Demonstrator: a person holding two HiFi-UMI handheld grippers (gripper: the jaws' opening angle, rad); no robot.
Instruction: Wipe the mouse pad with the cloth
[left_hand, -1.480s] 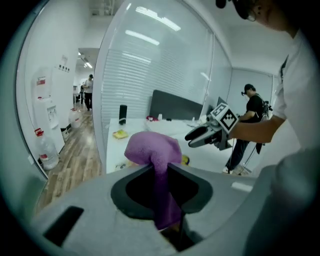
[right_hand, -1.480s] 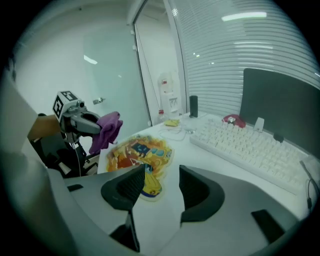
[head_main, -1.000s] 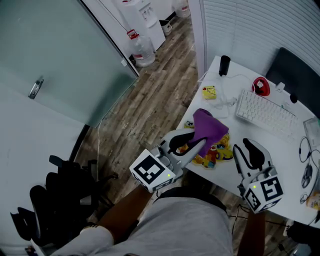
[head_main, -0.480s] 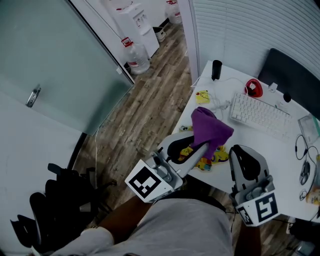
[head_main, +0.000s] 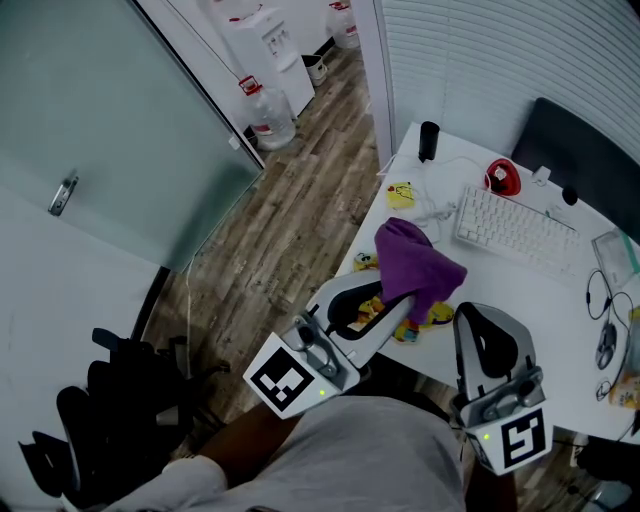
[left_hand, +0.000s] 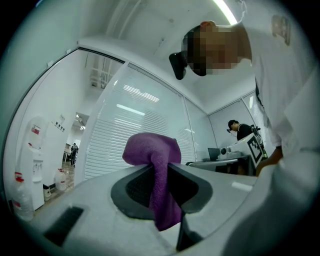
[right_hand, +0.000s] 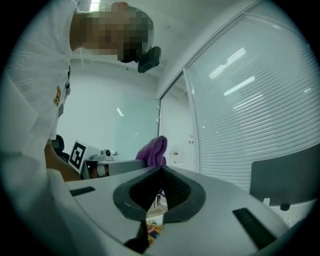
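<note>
At the bottom of the head view, the right hand-held gripper (head_main: 479, 320) sits right of centre. Its jaws are pressed together with nothing between them, as the right gripper view (right_hand: 161, 171) confirms. Left of it, the left hand-held gripper (head_main: 398, 300) slants up toward the middle of the frame. It is clamped on a purple cloth (head_main: 415, 262). In the left gripper view the cloth (left_hand: 159, 165) runs down between the two pads and bunches above the tips.

In the head view the cloth covers part of a colourful mouse pad (head_main: 438, 317) at the near edge of the white counter (head_main: 560, 300). I cannot tell whether the two touch.

Farther up the counter lie a white keyboard (head_main: 515, 230), a small yellow thing (head_main: 402, 192), a red thing (head_main: 500, 178) and an upright black cylinder (head_main: 428, 140). A water bottle (head_main: 268, 105) stands on the wooden floor (head_main: 290, 220) at the upper left.
</note>
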